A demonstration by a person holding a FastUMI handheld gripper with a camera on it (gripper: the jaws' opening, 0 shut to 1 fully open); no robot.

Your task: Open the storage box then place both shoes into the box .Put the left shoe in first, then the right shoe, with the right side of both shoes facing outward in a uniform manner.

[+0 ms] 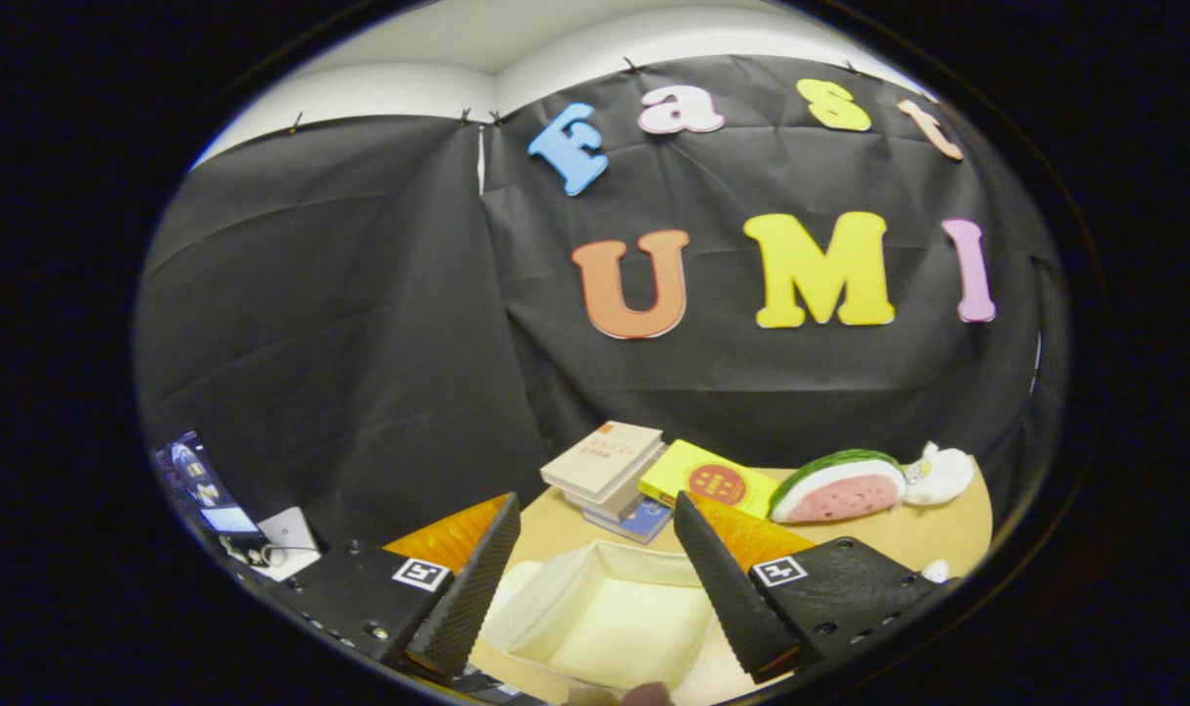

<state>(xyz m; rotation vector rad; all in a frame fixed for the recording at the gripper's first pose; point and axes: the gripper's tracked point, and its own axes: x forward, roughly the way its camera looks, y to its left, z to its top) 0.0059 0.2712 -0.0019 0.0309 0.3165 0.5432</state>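
The gripper (595,559) is held with fingers spread, empty, above the storage box (605,613), which is seen between them on the table (909,534). The opening step is judged unfinished; a descent toward the box is called for.

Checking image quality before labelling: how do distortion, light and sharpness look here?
Gripper view: strong fisheye bending of the table edge and wall; even light, no harsh glare; books and watermelon toy sharp; open gripper above the cream storage box, slightly soft.
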